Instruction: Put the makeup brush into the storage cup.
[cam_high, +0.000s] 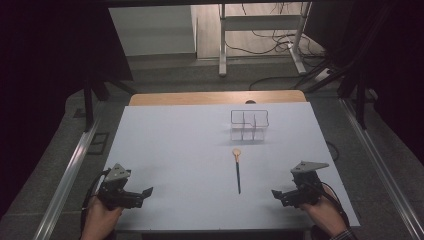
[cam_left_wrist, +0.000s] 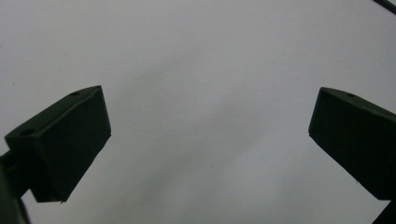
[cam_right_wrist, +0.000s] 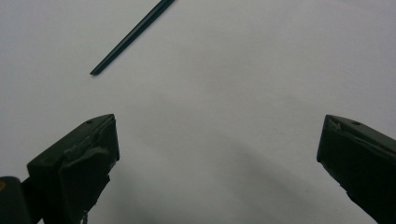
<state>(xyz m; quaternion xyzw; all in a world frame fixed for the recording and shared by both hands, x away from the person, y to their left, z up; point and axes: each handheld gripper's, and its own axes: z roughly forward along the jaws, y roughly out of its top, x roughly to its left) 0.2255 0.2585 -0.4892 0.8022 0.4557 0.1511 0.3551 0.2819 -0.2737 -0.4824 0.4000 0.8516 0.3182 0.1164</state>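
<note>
two tools wait wide open and empty at the near corners of the white bench (cam_high: 165, 150), left tool (cam_high: 146, 192) and right tool (cam_high: 276, 193), so the start is likely: right reaches for the spoon (cam_high: 237, 170) lying before the clear organizer (cam_high: 249, 125).

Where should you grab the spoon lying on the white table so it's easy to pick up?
Probably best is the middle of the spoon's thin dark handle, coming straight down from above. It lies flat on the table, its tan bowl toward the clear organizer, so the jaws should straddle it across its width. The open right gripper sits nearest.
</note>
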